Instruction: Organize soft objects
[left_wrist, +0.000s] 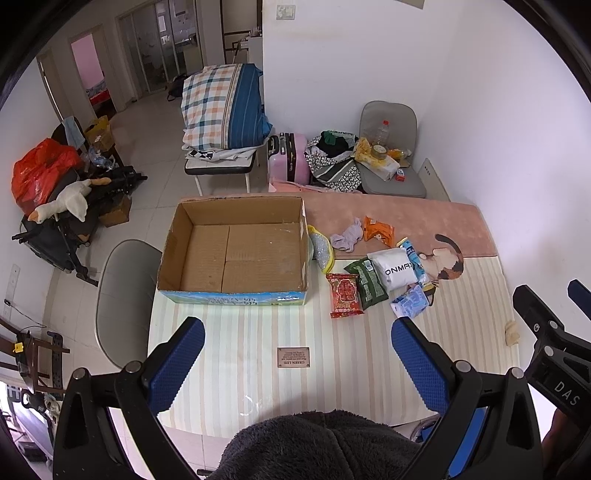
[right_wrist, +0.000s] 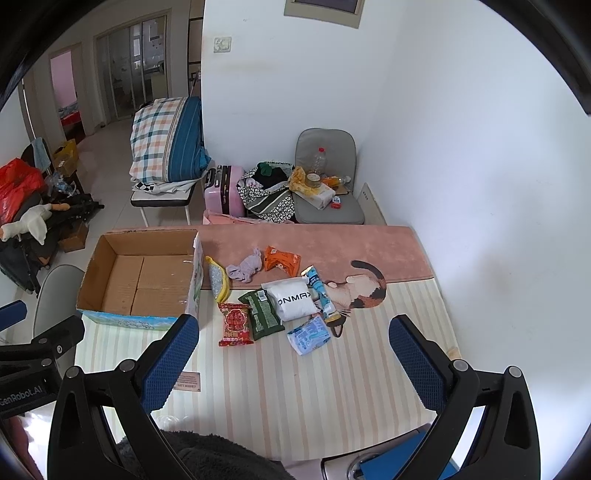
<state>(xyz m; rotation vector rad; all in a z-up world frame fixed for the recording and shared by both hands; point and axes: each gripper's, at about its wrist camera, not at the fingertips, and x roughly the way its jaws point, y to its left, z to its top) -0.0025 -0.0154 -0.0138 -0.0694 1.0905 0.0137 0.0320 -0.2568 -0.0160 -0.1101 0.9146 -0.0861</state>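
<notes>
Cloth scrap (left_wrist: 512, 332) seen by left wrist only.

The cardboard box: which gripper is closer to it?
Left. The left gripper hovers just in front of the cardboard box; the right gripper is off to its right, facing the snack packets.

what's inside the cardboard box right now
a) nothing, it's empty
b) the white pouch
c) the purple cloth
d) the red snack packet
a: the cardboard box shows only its bare brown floor, while the red snack packet, purple cloth and white pouch all lie on the table beside it.
</notes>
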